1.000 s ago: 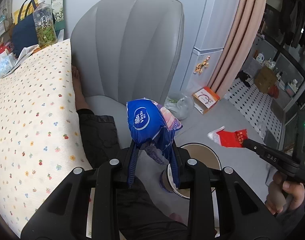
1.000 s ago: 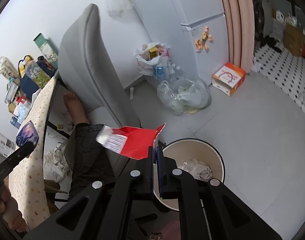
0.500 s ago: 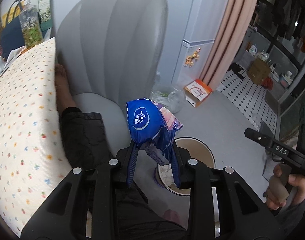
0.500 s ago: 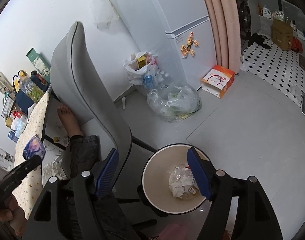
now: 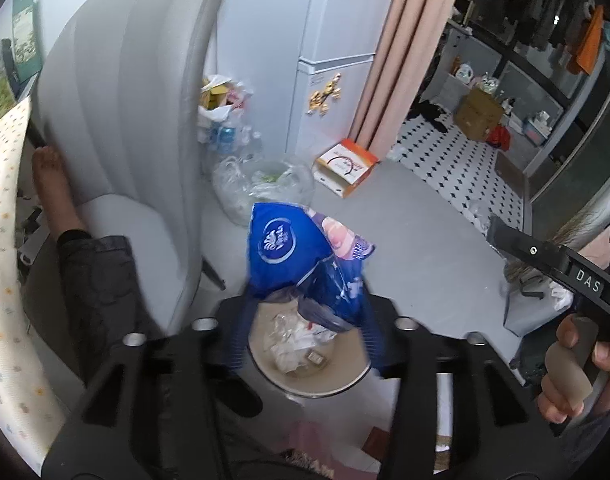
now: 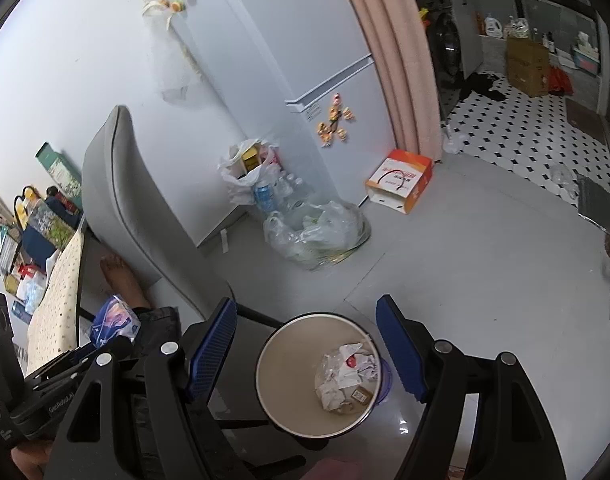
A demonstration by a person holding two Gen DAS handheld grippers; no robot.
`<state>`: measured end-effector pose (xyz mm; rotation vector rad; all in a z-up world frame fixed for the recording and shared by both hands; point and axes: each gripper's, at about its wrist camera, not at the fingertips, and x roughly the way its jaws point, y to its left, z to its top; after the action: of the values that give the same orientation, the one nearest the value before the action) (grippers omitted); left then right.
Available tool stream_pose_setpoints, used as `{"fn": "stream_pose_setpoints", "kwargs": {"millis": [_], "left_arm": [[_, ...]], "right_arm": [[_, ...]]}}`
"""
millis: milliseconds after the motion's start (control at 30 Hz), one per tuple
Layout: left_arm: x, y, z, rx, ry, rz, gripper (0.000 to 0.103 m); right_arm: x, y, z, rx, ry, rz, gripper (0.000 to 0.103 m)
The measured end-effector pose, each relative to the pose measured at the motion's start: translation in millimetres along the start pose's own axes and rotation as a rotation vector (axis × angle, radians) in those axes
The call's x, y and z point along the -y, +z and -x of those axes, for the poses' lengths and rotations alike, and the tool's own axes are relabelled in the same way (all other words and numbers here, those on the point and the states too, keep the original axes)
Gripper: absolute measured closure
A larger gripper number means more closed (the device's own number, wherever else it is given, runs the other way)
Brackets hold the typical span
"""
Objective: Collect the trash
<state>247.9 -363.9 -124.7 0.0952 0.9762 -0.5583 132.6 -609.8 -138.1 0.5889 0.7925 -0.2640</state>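
The right gripper had let go of its red wrapper a moment earlier and hung with jaws wide and empty above the bin, where the wrapper now probably lay among crumpled paper. The left gripper had swung over the same bin and its jaws were opening, the blue tissue packet still between them, apparently slipping free. Around them lay grey floor, a grey chair, a white fridge and bagged bottles.

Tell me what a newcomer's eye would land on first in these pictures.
First, the crumpled blue tissue wrapper between the fingers of the left gripper, whose jaws are opening, right above the round trash bin with crumpled paper inside. Then the big grey chair behind it, beside the white fridge.
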Motion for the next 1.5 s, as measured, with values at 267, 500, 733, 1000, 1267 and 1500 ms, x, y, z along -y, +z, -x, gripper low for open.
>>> {"fn": "stream_pose_setpoints", "kwargs": {"millis": [267, 500, 733, 1000, 1267, 1500], "left_arm": [[-8.2, 5.7, 19.2, 0.046, -0.025, 0.037, 0.006], [-32.0, 3.8, 51.7, 0.109, -0.001, 0.088, 0.006], [-48.2, 3.8, 91.4, 0.180, 0.014, 0.122, 0.006], [-73.8, -2.4, 149.7, 0.277, 0.051, 0.172, 0.006], [-102.8, -21.4, 217.9, 0.363, 0.116, 0.228, 0.006], [-127.8, -44.6, 267.2, 0.426, 0.179, 0.273, 0.006]], "right_arm": [[0.9, 1.6, 6.8, 0.011, 0.002, -0.003, 0.031], [-22.4, 4.7, 16.4, 0.019, 0.027, 0.039, 0.031], [-60.8, 9.9, 43.8, 0.059, 0.052, 0.110, 0.027], [-108.3, 5.1, 76.8, 0.088, 0.078, 0.212, 0.017], [-168.9, -5.4, 119.9, 0.135, 0.132, 0.330, 0.008], [-203.2, -20.0, 141.0, 0.144, 0.171, 0.384, 0.008]]}}
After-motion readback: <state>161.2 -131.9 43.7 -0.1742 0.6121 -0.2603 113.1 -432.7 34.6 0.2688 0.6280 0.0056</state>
